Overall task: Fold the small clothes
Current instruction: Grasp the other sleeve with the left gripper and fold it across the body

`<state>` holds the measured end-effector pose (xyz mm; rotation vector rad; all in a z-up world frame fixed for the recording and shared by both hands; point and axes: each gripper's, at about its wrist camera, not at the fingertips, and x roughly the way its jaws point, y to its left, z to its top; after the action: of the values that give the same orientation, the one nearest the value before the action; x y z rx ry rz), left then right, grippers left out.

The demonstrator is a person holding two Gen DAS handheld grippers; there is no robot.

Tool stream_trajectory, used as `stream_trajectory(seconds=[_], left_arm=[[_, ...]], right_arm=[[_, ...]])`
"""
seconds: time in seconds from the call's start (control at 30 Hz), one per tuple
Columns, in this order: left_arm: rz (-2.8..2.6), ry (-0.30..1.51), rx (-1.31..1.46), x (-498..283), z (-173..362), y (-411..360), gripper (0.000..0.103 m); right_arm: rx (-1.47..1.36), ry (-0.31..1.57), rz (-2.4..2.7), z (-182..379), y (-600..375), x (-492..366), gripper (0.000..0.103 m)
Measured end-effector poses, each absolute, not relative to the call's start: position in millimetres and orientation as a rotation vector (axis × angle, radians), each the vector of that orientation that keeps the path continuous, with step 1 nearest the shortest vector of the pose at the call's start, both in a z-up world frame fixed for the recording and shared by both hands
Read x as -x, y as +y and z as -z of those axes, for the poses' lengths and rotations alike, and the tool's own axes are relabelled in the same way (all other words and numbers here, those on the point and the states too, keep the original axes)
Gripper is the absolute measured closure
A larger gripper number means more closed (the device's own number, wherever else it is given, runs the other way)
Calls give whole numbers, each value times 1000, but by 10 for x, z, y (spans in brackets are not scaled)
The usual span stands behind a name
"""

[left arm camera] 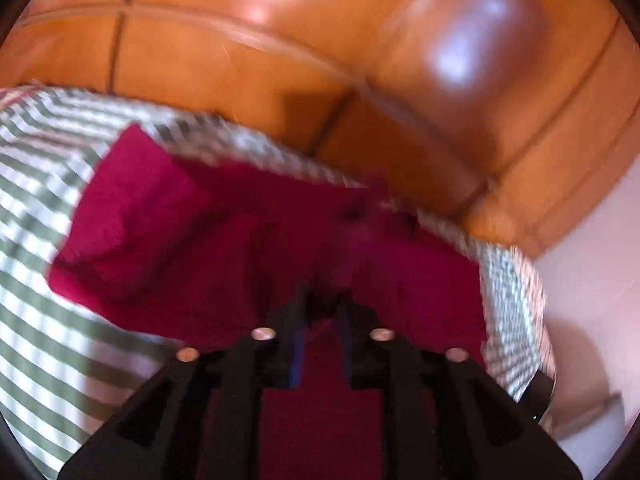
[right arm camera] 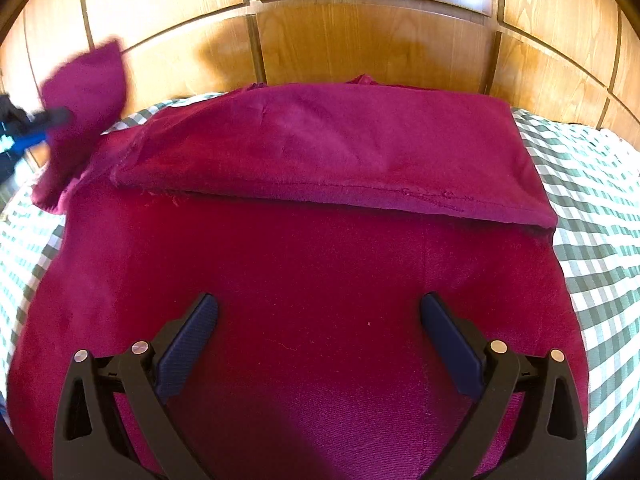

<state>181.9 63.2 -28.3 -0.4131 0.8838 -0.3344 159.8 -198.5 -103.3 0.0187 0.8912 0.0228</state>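
Observation:
A magenta garment (right arm camera: 320,272) lies spread on a green-and-white checked cloth (right arm camera: 596,208), its far part folded over toward me as a flat band (right arm camera: 328,144). My right gripper (right arm camera: 320,320) hovers just above the near part, jaws wide open with nothing between the fingers (right arm camera: 188,344). At the left edge my left gripper (right arm camera: 56,117) holds one corner of the garment (right arm camera: 86,88) lifted off the surface. In the blurred left wrist view the left gripper (left arm camera: 322,304) has a narrow gap with magenta garment (left arm camera: 168,220) pinched in it.
Wooden wall panels (right arm camera: 360,40) rise directly behind the checked surface (left arm camera: 36,184). The same wooden panels (left arm camera: 240,60) fill the top of the left wrist view, with a white wall (left arm camera: 592,248) at the right. The checked cloth drops away at the right edge.

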Motion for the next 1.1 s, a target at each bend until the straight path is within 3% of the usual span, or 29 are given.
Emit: stream_trajectory(seconds=[0.03, 0.07, 0.13, 0.23, 0.37, 0.6, 0.67, 0.73, 0.8, 0.97, 1.1], left_arm=[[331, 899, 409, -1776, 339, 578, 59], [330, 907, 409, -1697, 382, 550, 50], [335, 922, 389, -1568, 478, 520, 50], [327, 933, 314, -1355, 575, 552, 59], [295, 917, 244, -1158, 694, 541, 60], [268, 920, 253, -1091, 885, 671, 60], [272, 911, 250, -1087, 901, 670, 59], [274, 905, 247, -1096, 911, 664, 59], [277, 901, 248, -1097, 912, 665, 58], [280, 896, 245, -1047, 906, 661, 58], [279, 893, 242, -1041, 897, 642, 58]], right_arm=[[-23, 890, -25, 1032, -1992, -1598, 3], [-27, 889, -27, 1031, -1997, -1598, 3], [-31, 890, -29, 1030, -2001, -1600, 3], [-51, 915, -35, 965, -2004, -1642, 4], [-202, 914, -199, 723, -1888, -1809, 32], [-278, 1044, -363, 893, -1255, -2380, 44], [-269, 1052, -364, 927, -1099, -2470, 54], [-177, 1046, -353, 889, -932, -2492, 85], [-132, 1020, -349, 762, -882, -2439, 98], [-101, 790, -358, -79, -1173, -2244, 98], [-86, 714, -262, -390, -1643, -2203, 98]])
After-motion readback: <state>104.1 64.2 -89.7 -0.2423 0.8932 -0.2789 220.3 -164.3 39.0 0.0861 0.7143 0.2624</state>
